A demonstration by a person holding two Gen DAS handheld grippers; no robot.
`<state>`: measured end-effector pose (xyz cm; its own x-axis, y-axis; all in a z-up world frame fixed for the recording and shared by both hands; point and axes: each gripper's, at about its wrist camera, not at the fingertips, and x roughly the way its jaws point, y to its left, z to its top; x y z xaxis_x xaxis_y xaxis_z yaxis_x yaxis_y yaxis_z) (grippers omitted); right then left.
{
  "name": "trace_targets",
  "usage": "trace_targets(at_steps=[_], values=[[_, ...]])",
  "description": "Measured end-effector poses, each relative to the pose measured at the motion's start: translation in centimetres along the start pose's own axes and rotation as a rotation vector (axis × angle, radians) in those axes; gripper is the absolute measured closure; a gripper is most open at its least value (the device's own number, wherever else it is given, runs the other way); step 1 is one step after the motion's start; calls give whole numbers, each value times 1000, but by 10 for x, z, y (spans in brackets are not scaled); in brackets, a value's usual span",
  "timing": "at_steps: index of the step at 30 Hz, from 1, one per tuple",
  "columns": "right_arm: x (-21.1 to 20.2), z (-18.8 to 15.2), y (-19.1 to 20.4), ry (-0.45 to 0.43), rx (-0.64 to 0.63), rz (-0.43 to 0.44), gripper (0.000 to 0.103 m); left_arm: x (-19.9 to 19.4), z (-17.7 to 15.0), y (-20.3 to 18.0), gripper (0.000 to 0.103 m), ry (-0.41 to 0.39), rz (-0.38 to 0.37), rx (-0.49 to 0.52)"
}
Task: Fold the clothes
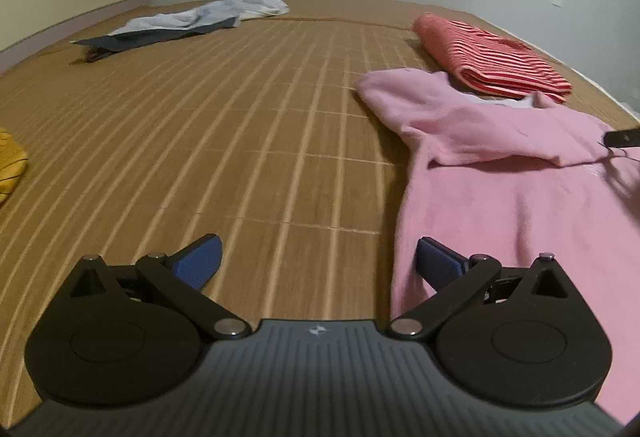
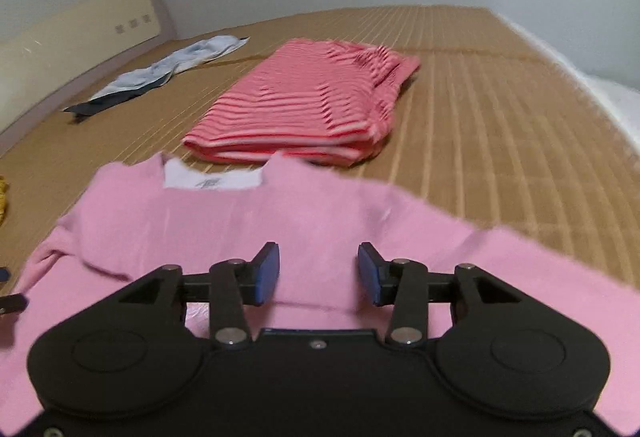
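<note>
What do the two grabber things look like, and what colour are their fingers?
Both the left gripper and the right gripper are black, with two round discs, silver pins on jointed bars, and blue textured pads. The left one's ribbed grey body bears a small white mark. No cables or sleeves show.

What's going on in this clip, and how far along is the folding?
A person with a gripper in each hand is folding clothes on a bed covered by a bamboo mat. A red striped top already lies folded. The pink sweater is laid out next, one sleeve turned in over the body. The right gripper hangs open over it, gripping nothing; the left gripper is open at its edge. More clothes wait farther back.
</note>
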<state>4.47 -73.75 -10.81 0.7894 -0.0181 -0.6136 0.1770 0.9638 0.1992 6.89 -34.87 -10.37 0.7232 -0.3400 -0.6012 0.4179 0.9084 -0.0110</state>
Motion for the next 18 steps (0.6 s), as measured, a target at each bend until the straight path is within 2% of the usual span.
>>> trace_targets(at_steps=[2, 3, 7, 11, 14, 18], values=[[-3, -5, 15, -15, -51, -38, 58, -2, 0, 3, 0, 5, 11, -18], [-5, -7, 27, -19, -90, -22, 58, -2, 1, 4, 0, 9, 13, -29], [0, -8, 98, 7, -229, 189, 54, -6, 0, 5, 0, 24, 33, -53], [22, -13, 185, 8, -469, 271, 48, -9, -1, 13, 0, 32, 32, -94], [44, -17, 229, 4, -599, 243, 48, -10, -1, 14, 0, 44, 46, -95], [65, -19, 258, -16, -690, 201, 48, -13, 0, 13, 0, 55, 92, -66]])
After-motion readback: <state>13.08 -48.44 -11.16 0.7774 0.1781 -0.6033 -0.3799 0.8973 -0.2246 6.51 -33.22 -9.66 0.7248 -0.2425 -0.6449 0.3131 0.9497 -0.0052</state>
